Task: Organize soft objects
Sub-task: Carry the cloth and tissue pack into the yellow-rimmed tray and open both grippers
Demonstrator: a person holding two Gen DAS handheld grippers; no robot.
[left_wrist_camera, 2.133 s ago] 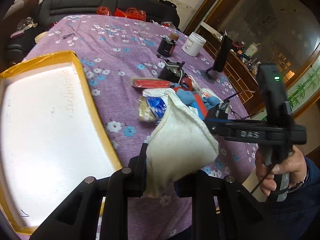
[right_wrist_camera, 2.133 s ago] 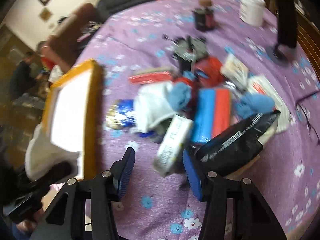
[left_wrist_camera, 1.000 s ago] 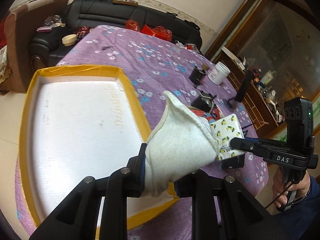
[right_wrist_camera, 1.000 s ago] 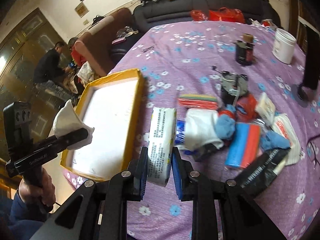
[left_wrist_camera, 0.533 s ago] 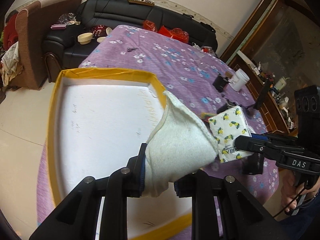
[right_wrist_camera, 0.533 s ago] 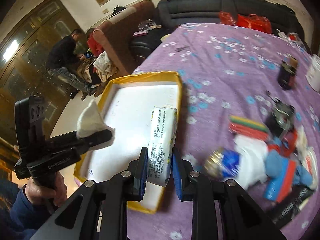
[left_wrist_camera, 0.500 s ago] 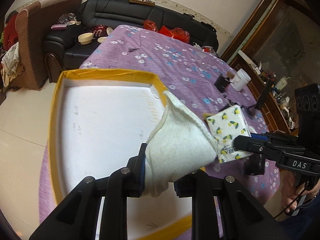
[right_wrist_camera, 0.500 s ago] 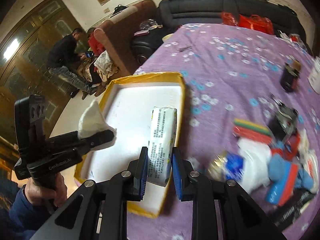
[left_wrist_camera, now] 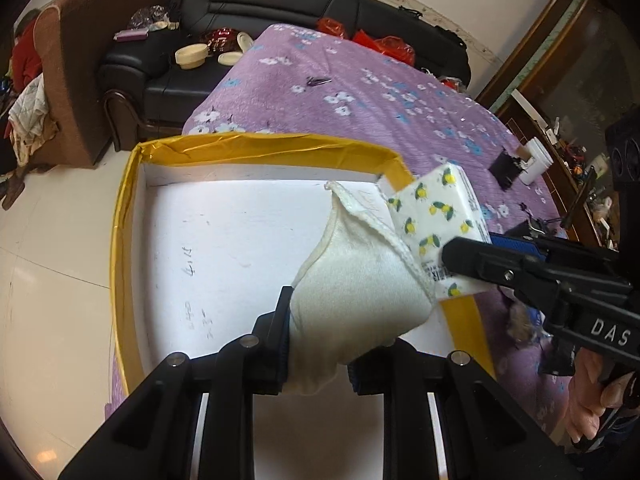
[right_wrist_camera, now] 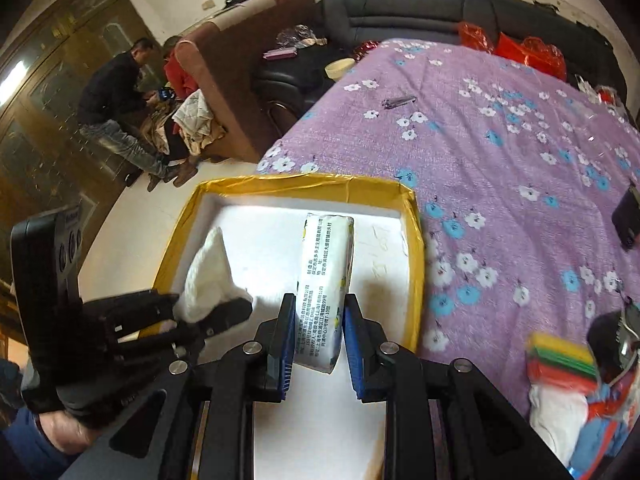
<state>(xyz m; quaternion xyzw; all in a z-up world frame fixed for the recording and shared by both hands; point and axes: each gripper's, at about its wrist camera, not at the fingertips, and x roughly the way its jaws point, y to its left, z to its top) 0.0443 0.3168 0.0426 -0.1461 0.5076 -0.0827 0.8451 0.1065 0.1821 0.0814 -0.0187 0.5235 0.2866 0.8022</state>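
My left gripper (left_wrist_camera: 318, 354) is shut on a cream folded towel (left_wrist_camera: 356, 280) and holds it above the white floor of the yellow-rimmed tray (left_wrist_camera: 260, 150). My right gripper (right_wrist_camera: 318, 346) is shut on a white tissue pack (right_wrist_camera: 324, 280), printed with lemons, and holds it over the tray (right_wrist_camera: 304, 182) near its right rim. In the left wrist view the tissue pack (left_wrist_camera: 436, 216) hangs just right of the towel. In the right wrist view the left gripper (right_wrist_camera: 208, 316) with the towel (right_wrist_camera: 210, 276) is over the tray's left side.
The tray sits at the corner of a table with a purple flowered cloth (right_wrist_camera: 520, 152). A pile of coloured soft items (right_wrist_camera: 576, 380) lies at the right. A black sofa (left_wrist_camera: 280, 20) and a brown armchair (left_wrist_camera: 80, 60) stand beyond. Two people (right_wrist_camera: 120, 92) sit at the far left.
Both grippers have moved left from the pile to above the tray. The right gripper closed on the tissue pack about two seconds ago and carried it here. The towel stays held.
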